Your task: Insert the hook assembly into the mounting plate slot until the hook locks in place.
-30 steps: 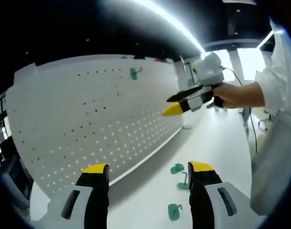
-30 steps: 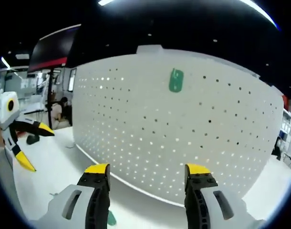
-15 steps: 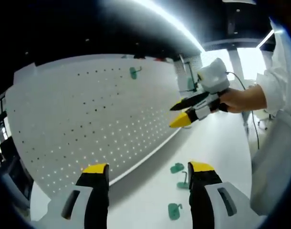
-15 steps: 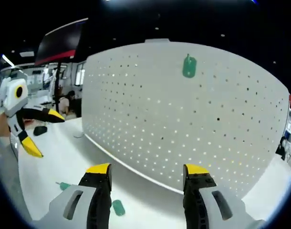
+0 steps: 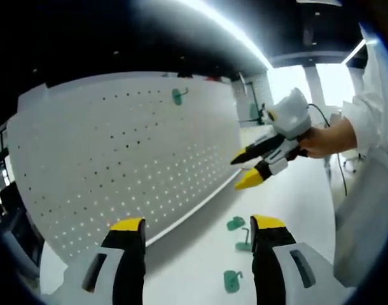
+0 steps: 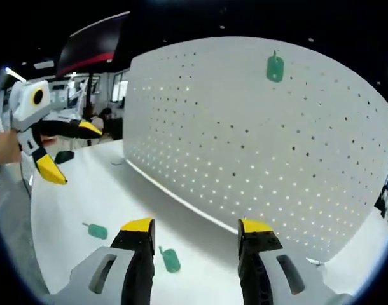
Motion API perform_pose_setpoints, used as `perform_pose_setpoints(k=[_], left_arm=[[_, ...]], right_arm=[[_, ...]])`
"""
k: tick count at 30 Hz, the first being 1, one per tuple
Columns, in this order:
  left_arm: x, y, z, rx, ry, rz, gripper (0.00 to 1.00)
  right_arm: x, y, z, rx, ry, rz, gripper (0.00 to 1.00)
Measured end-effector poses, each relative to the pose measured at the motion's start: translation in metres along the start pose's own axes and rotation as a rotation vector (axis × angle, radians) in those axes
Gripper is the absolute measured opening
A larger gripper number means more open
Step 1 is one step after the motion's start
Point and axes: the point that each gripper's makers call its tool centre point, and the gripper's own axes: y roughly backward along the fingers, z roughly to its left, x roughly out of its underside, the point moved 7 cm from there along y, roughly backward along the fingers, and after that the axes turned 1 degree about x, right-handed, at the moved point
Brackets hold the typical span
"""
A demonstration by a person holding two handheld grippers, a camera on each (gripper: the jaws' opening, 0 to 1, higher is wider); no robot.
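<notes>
**Both tongs empty, hooks waiting on the table**

I had the left gripper (image 5: 197, 238) held low over the white table (image 5: 296, 190), jaws spread wide and nothing between them. From its view I could see three green hooks lying loose on the tabletop: one (image 5: 236, 223) just beyond the right jaw, one (image 5: 245, 244) partly hidden behind that jaw, and one (image 5: 231, 280) nearer, between the jaws. I judged they lay there as the supply for the job, close to the foot of the pegboard (image 5: 117, 159), which stood upright along the table's far edge so its holes faced me.

One green hook (image 5: 177, 96) was already seated high on the board, well apart from the loose ones; in the right gripper view it showed near the top (image 6: 275, 67).

The right gripper (image 6: 195, 229) was likewise released and empty, its jaws pointing down toward the table near the board's base. Two loose hooks lay ahead of it, one (image 6: 171, 260) between its jaws and one (image 6: 96, 230) off to the left. I reckoned that tilt was meant to line up a pick. In the left gripper view the right gripper (image 5: 248, 168) hung in the air above the table, its jaws parted.

No hook was yet in hand, so I judged the insertion had not begun for these.
</notes>
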Motion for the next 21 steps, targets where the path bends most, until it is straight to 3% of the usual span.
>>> perform_pose_setpoints(k=[21], left_arm=[[0.001, -0.001, 0.0, 0.002, -0.002, 0.008, 0.67]], right_arm=[[0.03, -0.013, 0.024, -0.14, 0.042, 0.131, 0.32]])
